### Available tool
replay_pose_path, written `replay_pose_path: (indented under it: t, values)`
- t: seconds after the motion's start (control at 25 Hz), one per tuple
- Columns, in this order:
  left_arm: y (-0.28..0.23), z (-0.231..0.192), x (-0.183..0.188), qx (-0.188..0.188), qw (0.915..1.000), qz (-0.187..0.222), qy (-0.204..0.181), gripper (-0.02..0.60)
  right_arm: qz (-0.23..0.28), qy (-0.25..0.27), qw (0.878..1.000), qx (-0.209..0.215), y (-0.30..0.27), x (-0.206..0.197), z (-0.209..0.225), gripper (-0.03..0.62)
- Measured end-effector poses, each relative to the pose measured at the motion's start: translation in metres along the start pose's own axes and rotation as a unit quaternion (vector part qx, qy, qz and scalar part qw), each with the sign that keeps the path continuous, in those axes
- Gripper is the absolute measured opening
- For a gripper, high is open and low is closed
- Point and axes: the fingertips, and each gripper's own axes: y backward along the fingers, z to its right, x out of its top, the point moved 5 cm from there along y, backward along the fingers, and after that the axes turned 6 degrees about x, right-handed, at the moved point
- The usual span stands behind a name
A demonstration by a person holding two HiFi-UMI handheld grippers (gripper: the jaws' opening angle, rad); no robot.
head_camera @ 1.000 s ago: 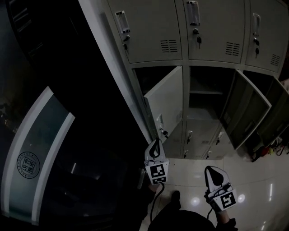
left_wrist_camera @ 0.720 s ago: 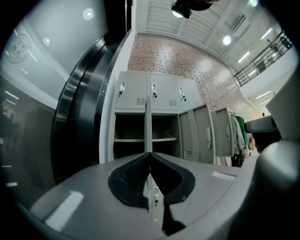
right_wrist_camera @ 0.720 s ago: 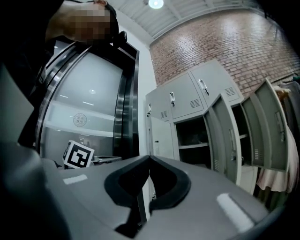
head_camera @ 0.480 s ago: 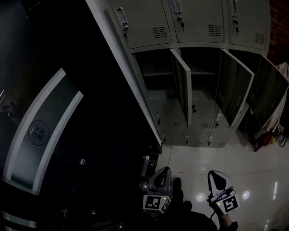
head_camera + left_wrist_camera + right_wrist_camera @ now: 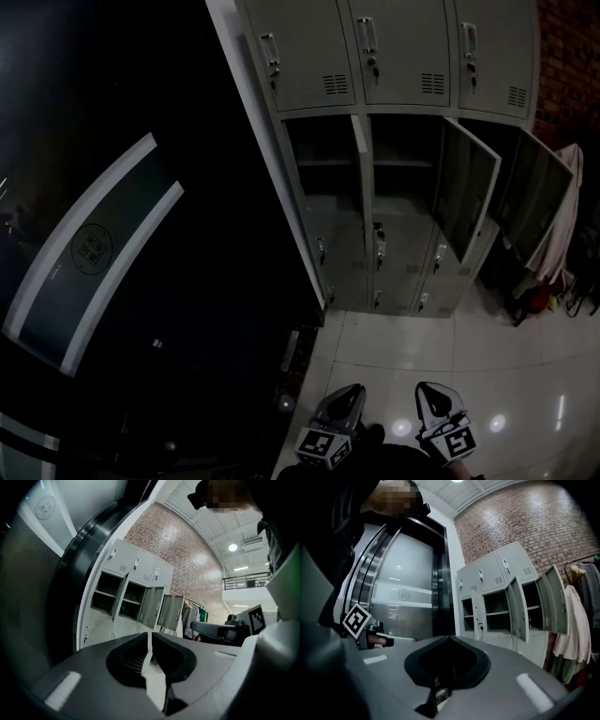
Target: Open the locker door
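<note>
A grey locker bank [image 5: 394,56] stands ahead with three middle-row doors swung open: the left one [image 5: 360,178] seen edge-on, the middle one [image 5: 466,192] and the right one [image 5: 544,202]. The upper row is closed. Both grippers sit low at the frame's bottom, well back from the lockers. My left gripper [image 5: 352,392] is shut and holds nothing; my right gripper [image 5: 430,388] is shut and empty too. In the left gripper view the shut jaws [image 5: 150,637] point toward the lockers [image 5: 126,564]. In the right gripper view the shut jaws [image 5: 450,638] face the open doors [image 5: 515,606].
A dark curved glass wall with a white band [image 5: 112,234] fills the left. Pale clothing [image 5: 562,225] hangs right of the lockers before a brick wall [image 5: 562,56]. Glossy floor tiles [image 5: 506,356] lie between me and the lockers.
The left locker door has swung wider, from half open to edge-on. The view has backed away from the lockers, and both grippers have dropped lower and farther from the doors.
</note>
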Motion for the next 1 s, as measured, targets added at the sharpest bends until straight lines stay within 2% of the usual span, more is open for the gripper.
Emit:
replay_pose_path:
  t: [0.16, 0.52, 1.0]
  values:
    - [0.01, 0.012, 0.01, -0.017, 0.9997, 0.011, -0.013, 0.044, 0.004, 0.018, 1.0, -0.012, 0.018, 0.009, -0.004, 0.002]
    - [0.024, 0.025, 0.005, -0.015, 0.9998, 0.015, -0.006, 0.04, 0.011, 0.025, 0.999, -0.02, 0.034, 0.013, -0.007, 0.001]
    - [0.014, 0.042, 0.015, -0.026, 0.9992, 0.018, -0.025, 0.038, 0.033, 0.022, 0.999, -0.033, 0.045, 0.02, 0.0, 0.002]
